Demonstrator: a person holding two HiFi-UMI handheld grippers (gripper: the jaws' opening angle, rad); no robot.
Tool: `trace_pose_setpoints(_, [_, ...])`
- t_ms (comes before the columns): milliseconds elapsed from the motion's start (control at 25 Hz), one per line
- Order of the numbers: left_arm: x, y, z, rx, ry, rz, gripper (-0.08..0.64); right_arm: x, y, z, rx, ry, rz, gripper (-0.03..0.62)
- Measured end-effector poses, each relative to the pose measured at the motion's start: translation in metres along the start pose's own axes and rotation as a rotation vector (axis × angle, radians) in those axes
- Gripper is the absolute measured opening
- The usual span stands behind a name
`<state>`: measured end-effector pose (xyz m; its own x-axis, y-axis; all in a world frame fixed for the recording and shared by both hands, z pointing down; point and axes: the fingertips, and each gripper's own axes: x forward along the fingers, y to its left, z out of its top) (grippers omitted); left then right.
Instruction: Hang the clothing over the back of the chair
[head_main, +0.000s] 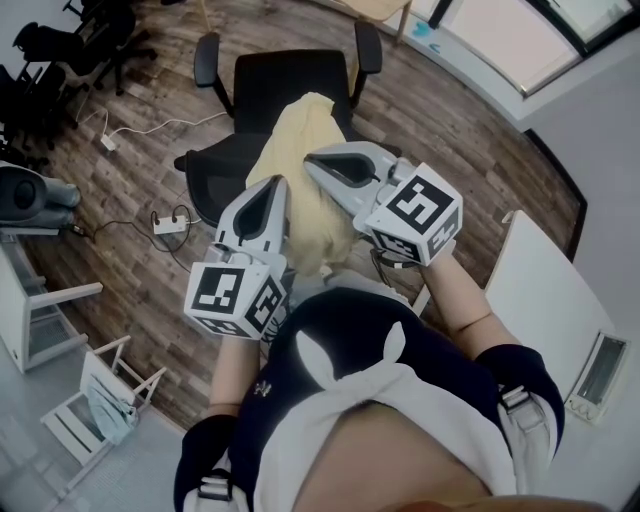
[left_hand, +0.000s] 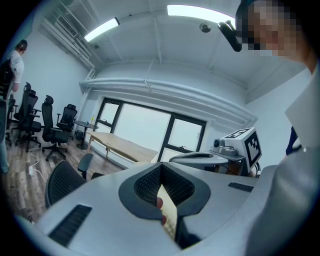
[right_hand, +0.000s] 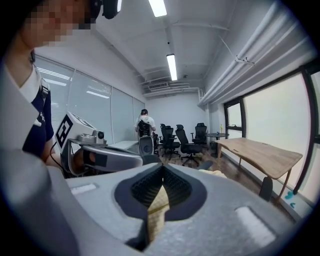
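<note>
floor: dark wood-plank floor (head_main: 470, 130), seen from steeply above; the chair is stood on it in front of the person.
chair: black office chair w/ two armrests (head_main: 268, 88); its mesh back (head_main: 212, 188) is turned toward the person and its seat away from them.
clothing: pale yellow soft fabric garment (head_main: 300, 135); it is held bunched in both grippers, above the chair approx. over the back & seat. Its lower end is hidden behind the grippers, so contact w/ the back can't be told. It is not judged to be draped yet.
left gripper: grey two-jaw gripper w/ marker cube (head_main: 272, 190); in the left gripper view the pads are clamped on a fold of the yellow fabric (left_hand: 170, 215). A small reddish bit is seen beside the fold, not identified.
right gripper: matching grey gripper (head_main: 318, 165), just beside the left one; its jaws are pressed together on another fold of the fabric (right_hand: 157, 207).
step: garment is gripped at two points and carried at the chair; this is judged as the approach to draping, w/ hanging not yet done.
next: the garment should be lifted clear of the top of the back, spread betw. the grippers and lowered so fabric is left on both sides. Both grips should be let go only once its weight is borne by the back.
</note>
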<state>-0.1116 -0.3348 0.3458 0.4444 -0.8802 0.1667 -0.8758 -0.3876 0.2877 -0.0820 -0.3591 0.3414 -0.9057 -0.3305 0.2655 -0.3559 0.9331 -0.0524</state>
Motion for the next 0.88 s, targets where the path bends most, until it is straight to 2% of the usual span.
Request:
trace_pose_setpoints(200, [-0.003,-0.004,-0.003,-0.004,0.012,-0.009,0.006,-0.005,0.014,-0.002,0.007,-0.022,0.007,-0.002])
trace_pose_setpoints(600, [-0.002,-0.012,-0.011,0.000,0.029,-0.017,0.006,-0.015,0.016,-0.007,0.010,-0.036,-0.034,-0.002])
trace_pose_setpoints(880, [0.002,-0.013,-0.019,-0.001,0.043,-0.013,0.006,-0.010,0.023,-0.012,-0.042,-0.002,-0.056,-0.002])
